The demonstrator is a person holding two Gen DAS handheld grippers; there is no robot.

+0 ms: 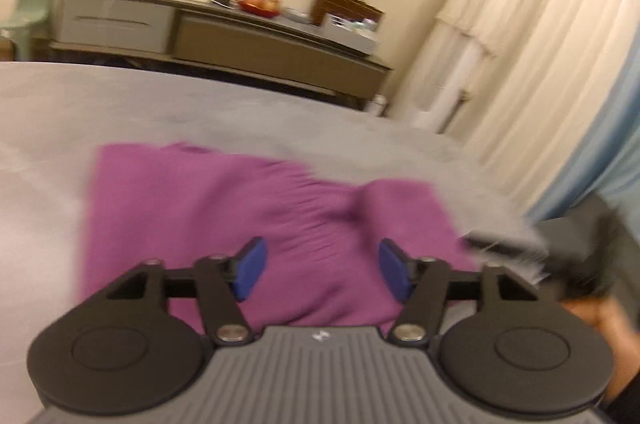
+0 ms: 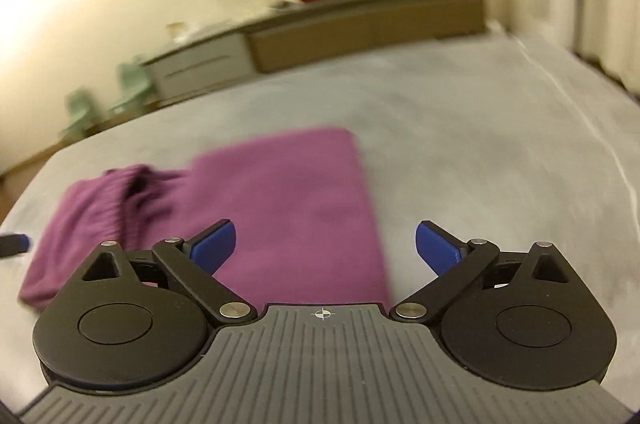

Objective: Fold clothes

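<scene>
ITEM: purple garment (image 1: 256, 224), knit, w/ ribbed gathers across its middle. Lies on grey bed cover (image 1: 120, 111), near the front edge. Right wrist view shows one part laid flat as a neat panel w/ a straight far edge; the other end is bunched, w/ a dark opening showing, prob. a waistband or cuff, can't tell which. Fold looks partly done (judgement).

LEFT gripper (image 1: 320, 270): jaws apart, nothing between the blue pads (image 1: 251, 266). Hangs over the near part of the garment, not touching as far as pics show.

RIGHT gripper (image 2: 326, 250): jaws spread wide, empty. Sits over the flat panel's near right corner; right pad is over bare cover, left pad over cloth.

BACKGROUND: long sideboard (image 1: 208, 35) along far wall w/ glassware, red bowl, box; dark painting above; pale curtains (image 1: 532, 63). Both views motion-blurred.

STEP IN HAND (judgement): re-grip for next fold. To do well:
- Take the bunched end first; smooth the ribbed gathers flat before folding.
- Pinch at an edge or corner, one layer stack only, pads fully on cloth.
- Both grippers at matching points on one edge, lift level, carry over, lay edge to edge w/ the flat panel.
- Don't drag the flat part; it's already tidy.
- Let go only once cloth rests on the bed.
</scene>
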